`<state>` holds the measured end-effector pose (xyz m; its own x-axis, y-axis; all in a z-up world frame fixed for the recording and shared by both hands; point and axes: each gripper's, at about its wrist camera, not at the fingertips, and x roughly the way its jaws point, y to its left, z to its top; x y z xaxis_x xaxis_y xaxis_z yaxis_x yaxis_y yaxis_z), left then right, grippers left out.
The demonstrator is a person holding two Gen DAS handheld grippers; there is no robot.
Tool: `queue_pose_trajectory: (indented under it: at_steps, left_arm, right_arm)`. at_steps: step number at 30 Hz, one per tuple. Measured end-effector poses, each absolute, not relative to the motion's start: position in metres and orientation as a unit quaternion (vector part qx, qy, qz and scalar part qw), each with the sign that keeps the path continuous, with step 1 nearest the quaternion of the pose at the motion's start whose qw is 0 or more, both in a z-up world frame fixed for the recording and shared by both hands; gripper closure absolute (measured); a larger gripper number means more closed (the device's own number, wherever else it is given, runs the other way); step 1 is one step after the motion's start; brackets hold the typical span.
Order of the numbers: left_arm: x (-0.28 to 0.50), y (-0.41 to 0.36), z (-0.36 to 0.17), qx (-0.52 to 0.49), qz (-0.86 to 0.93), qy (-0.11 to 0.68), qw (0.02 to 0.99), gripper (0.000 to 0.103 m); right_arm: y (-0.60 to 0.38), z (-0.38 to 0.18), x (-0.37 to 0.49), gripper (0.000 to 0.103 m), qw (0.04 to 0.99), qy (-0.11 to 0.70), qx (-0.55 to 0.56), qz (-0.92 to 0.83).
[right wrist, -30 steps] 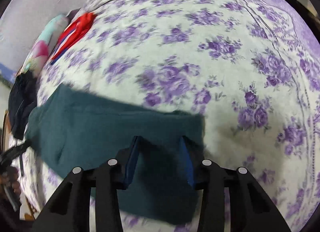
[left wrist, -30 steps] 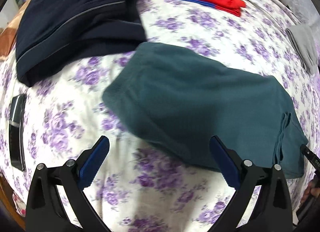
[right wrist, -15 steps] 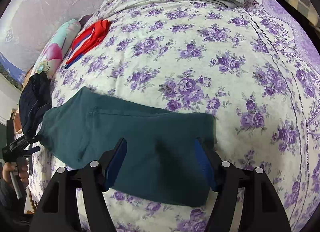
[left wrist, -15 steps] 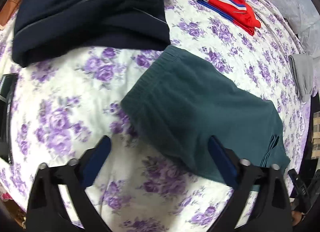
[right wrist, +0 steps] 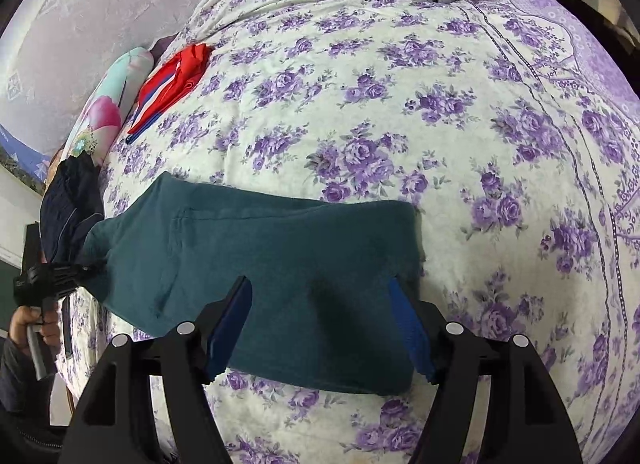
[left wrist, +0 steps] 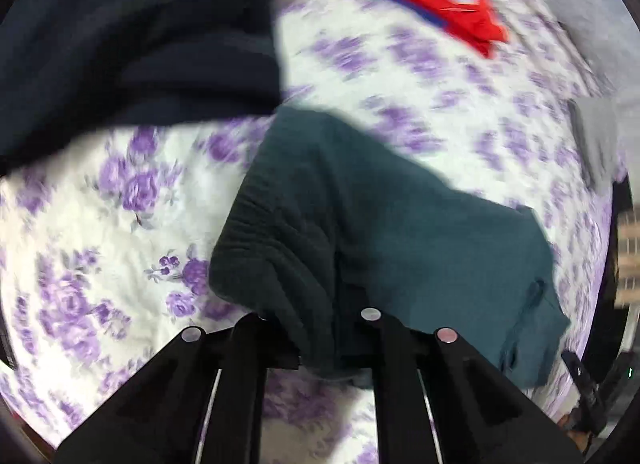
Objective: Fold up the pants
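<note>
While the right tool stays spread, the left tool has clamped onto the green pants' waistband.

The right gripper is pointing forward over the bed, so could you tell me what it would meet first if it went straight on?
Most likely the green pants: they lie between the open fingers of the right gripper. Its height above them is unclear.
</note>
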<state>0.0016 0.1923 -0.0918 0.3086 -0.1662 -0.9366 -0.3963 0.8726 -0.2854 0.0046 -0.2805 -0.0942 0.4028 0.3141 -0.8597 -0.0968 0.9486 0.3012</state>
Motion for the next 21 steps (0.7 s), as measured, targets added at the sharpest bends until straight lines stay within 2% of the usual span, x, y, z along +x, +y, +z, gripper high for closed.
queue_pose_trajectory:
  at_steps: [8, 13, 18, 19, 20, 21]
  left_arm:
    - [0.003, 0.119, -0.001, -0.164, -0.046, 0.518, 0.838, 0.095]
    - [0.012, 0.057, 0.006, -0.122, -0.128, 0.519, 0.836, 0.095]
    - [0.019, -0.008, -0.020, -0.088, -0.194, 0.549, 0.808, 0.094]
    - [0.022, -0.023, -0.036, -0.086, -0.210, 0.564, 0.794, 0.091]
    - [0.025, -0.034, -0.050, -0.078, -0.213, 0.575, 0.786, 0.078]
    - [0.029, -0.045, -0.066, -0.068, -0.212, 0.587, 0.778, 0.071]
  right_arm:
    - [-0.280, -0.095, 0.006, 0.031, 0.831, 0.527, 0.114, 0.136]
    - [-0.289, -0.094, 0.004, 0.031, 0.832, 0.522, 0.128, 0.137]
    - [-0.301, -0.096, 0.001, 0.030, 0.830, 0.519, 0.154, 0.133]
    - [-0.303, -0.097, 0.000, 0.030, 0.829, 0.520, 0.156, 0.132]
    - [-0.304, -0.098, -0.001, 0.030, 0.828, 0.521, 0.158, 0.132]
    - [-0.305, -0.099, -0.002, 0.030, 0.828, 0.522, 0.158, 0.132]
